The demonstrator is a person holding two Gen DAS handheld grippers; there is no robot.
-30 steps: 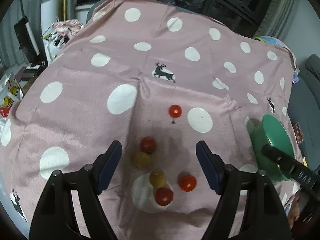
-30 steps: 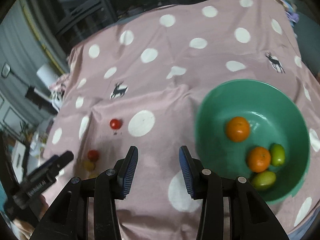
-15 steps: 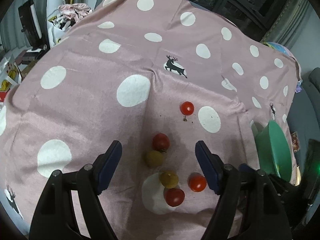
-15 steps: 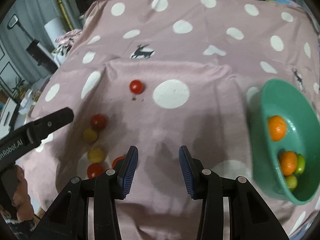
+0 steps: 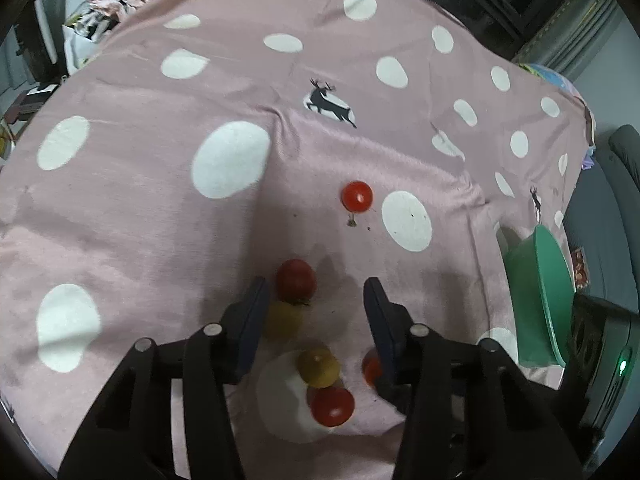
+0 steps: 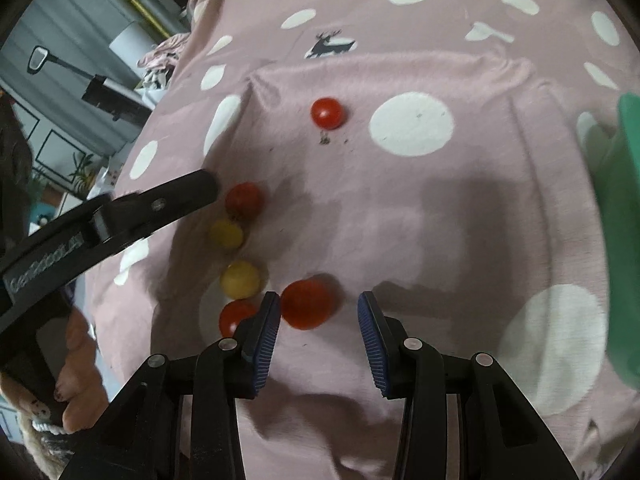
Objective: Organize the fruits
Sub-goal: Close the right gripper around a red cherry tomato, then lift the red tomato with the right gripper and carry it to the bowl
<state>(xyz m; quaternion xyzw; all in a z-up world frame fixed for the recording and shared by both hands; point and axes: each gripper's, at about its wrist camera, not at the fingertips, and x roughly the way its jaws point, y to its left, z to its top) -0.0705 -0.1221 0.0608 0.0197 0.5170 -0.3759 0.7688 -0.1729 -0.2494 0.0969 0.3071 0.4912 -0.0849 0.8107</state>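
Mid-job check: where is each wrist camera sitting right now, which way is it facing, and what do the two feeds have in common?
Left wrist: behind the open left gripper, looking down over the pink cloth at the tomatoes; green bowl at right edge.
Right wrist: behind the open right gripper, aimed at a red tomato; the left gripper and the person's hand show at left.
Shared: the lone far tomato, deer print, tomato cluster.

Left claw spread wide; right claw likewise.
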